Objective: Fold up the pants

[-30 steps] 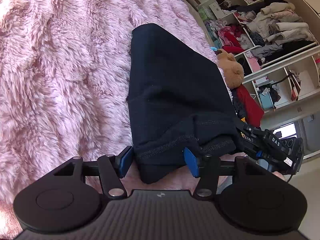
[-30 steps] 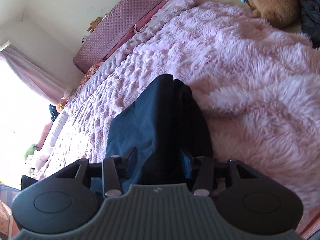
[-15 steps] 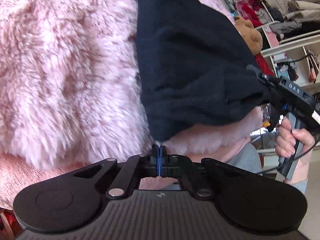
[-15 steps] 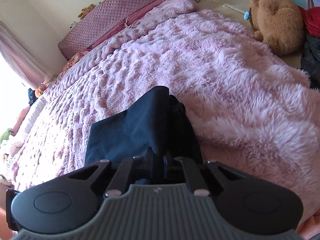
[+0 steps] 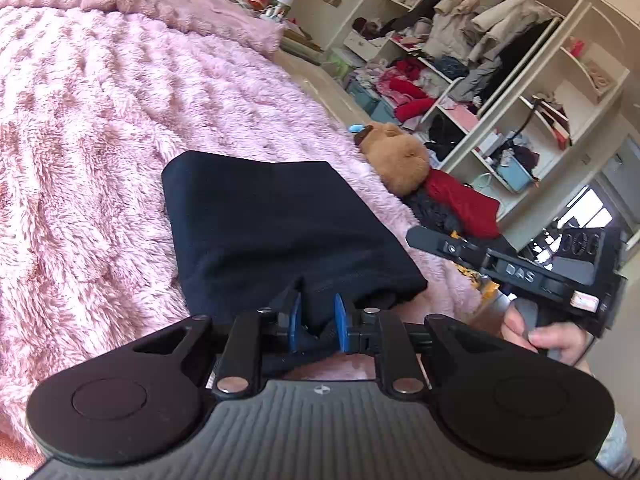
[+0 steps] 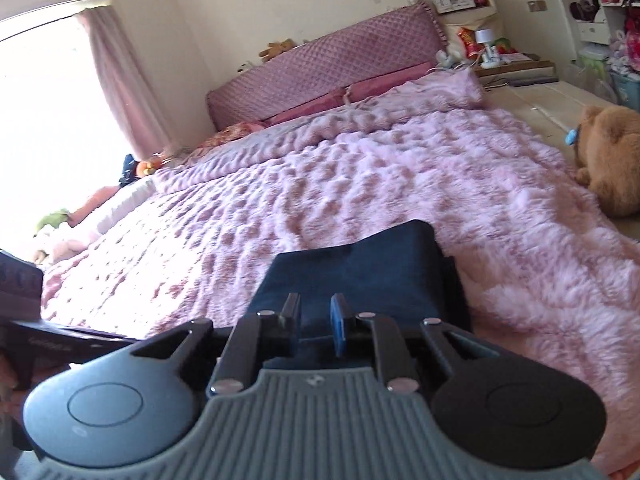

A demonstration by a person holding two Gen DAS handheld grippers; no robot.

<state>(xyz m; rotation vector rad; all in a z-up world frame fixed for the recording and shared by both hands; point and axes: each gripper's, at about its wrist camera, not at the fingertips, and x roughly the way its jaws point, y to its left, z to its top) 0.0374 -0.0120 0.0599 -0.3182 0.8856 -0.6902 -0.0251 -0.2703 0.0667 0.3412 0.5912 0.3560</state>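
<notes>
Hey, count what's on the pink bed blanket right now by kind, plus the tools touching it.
Folded dark navy pants: 1
Pink fluffy blanket: 1
Tools at the pants' near edge: 2, left tool and right tool
Total: 4

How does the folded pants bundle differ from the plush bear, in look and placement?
The pants are dark navy, flat and folded; the plush bear is tan, rounded and furry. The pants lie on the pink blanket; the bear sits past its edge. Both are soft.
</notes>
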